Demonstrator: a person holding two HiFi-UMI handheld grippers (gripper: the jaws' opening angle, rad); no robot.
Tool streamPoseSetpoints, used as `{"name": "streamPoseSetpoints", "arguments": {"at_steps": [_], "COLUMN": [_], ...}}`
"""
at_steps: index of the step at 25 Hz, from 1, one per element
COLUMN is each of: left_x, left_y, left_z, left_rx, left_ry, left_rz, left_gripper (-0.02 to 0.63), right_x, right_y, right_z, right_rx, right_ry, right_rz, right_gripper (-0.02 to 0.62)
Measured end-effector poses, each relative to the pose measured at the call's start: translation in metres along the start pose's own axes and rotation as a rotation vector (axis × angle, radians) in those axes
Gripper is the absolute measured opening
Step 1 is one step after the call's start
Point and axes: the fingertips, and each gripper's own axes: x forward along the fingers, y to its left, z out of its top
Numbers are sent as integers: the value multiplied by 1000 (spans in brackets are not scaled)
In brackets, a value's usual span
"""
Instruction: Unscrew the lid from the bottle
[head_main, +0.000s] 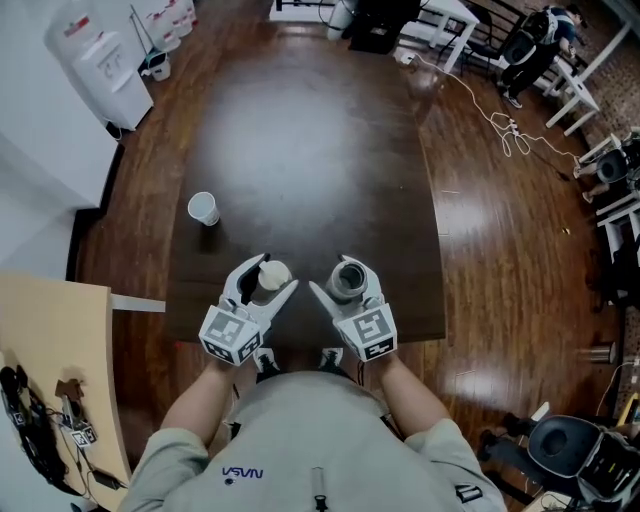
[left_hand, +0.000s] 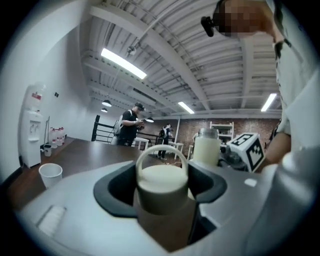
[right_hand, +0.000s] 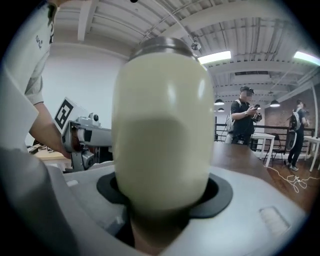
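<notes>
Near the front edge of the dark wooden table (head_main: 300, 150), my two grippers stand side by side. The left gripper (head_main: 268, 281) is shut on a cream lid (head_main: 276, 272) with a loop handle, which sits between the black pads in the left gripper view (left_hand: 161, 181). The lid is apart from the bottle. The right gripper (head_main: 346, 288) is shut on the cream bottle (head_main: 348, 278), which stands upright with its steel mouth uncovered. The bottle fills the right gripper view (right_hand: 160, 125) and also shows to the right of the lid in the left gripper view (left_hand: 206, 147).
A white paper cup (head_main: 203, 208) stands on the table's left side, away from both grippers. A water dispenser (head_main: 100, 60) is at the far left by the wall. Two people (right_hand: 244, 120) stand beyond the table's far end, and cables (head_main: 510, 130) lie on the floor.
</notes>
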Motion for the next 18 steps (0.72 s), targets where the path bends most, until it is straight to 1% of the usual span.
{"name": "streamPoseSetpoints", "arguments": {"at_steps": [3,6,12,18], "left_x": [8,15,31,42], "left_y": [14,23,25,27], "left_z": [-35,-57,-99,-132], "left_rx": [-4,17,117,168], "left_ry": [72,119,253,355], "left_rz": [37,56,26,-7], "left_gripper": [298,298,298,298], "right_x": [9,17,39,55], "right_y": [-4,-6,-14,-16], "right_z": [-18,-35,-63,-73], "right_rx": [25,40,69,59], "right_ry": [15,39,85,101], "right_rz": [-12,-12,-32,-25], "right_gripper": [299,299,299,299]}}
